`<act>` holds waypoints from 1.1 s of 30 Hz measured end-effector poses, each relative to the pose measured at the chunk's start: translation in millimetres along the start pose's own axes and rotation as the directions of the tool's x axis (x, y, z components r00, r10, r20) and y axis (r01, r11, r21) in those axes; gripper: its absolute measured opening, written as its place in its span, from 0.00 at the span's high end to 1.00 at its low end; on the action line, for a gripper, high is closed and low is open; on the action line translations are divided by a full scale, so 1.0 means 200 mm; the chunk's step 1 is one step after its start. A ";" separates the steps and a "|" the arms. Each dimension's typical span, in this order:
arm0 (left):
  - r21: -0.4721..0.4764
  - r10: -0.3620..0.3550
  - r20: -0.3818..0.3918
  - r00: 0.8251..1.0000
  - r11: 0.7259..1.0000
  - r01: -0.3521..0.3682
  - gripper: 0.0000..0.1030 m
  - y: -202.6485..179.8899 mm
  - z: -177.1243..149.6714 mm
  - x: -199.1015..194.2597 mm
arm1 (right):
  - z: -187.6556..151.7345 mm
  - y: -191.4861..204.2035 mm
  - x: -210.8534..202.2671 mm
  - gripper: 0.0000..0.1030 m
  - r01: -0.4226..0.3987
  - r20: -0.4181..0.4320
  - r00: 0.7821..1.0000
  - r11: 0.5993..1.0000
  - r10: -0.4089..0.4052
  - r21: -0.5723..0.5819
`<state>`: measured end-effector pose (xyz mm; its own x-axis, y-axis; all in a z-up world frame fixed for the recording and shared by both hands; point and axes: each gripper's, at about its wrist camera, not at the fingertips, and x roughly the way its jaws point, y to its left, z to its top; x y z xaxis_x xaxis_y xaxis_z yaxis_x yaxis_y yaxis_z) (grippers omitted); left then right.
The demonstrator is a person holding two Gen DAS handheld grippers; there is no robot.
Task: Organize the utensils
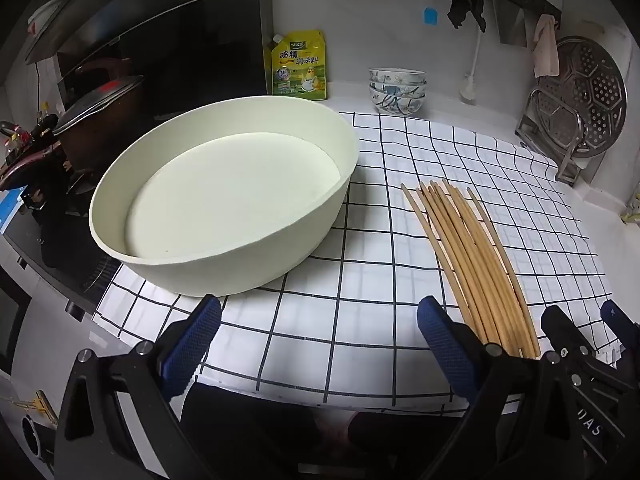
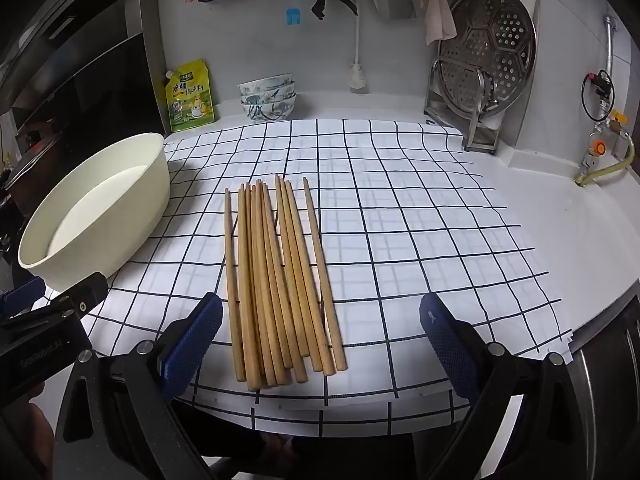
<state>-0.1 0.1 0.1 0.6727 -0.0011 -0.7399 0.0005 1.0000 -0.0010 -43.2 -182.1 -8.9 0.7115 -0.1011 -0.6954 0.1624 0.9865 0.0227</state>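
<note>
Several wooden chopsticks lie in a loose bundle on the checked cloth, pointing away from me. They also show in the left wrist view. A large empty cream basin stands on the cloth to their left, also seen in the right wrist view. My right gripper is open, its jaws wide on either side of the near ends of the chopsticks, holding nothing. My left gripper is open and empty, just in front of the basin and left of the chopsticks.
Stacked patterned bowls and a yellow seasoning pouch stand at the back wall. A steel steamer plate on a rack stands at the back right. A stove with a lidded pot is on the left. The counter edge is close to me.
</note>
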 end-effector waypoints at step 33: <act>0.004 0.004 -0.001 1.000 1.000 -0.004 0.06 0.00 0.01 -0.01 | 0.01 -0.01 -0.01 0.08 0.007 0.003 1.000 1.000 -0.007 0.003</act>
<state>-0.8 0.0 2.5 0.6721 0.0026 -0.7405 0.0014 1.0000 0.0047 -43.6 -183.5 -7.4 0.7122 -0.1083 -0.6936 0.1692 0.9854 0.0198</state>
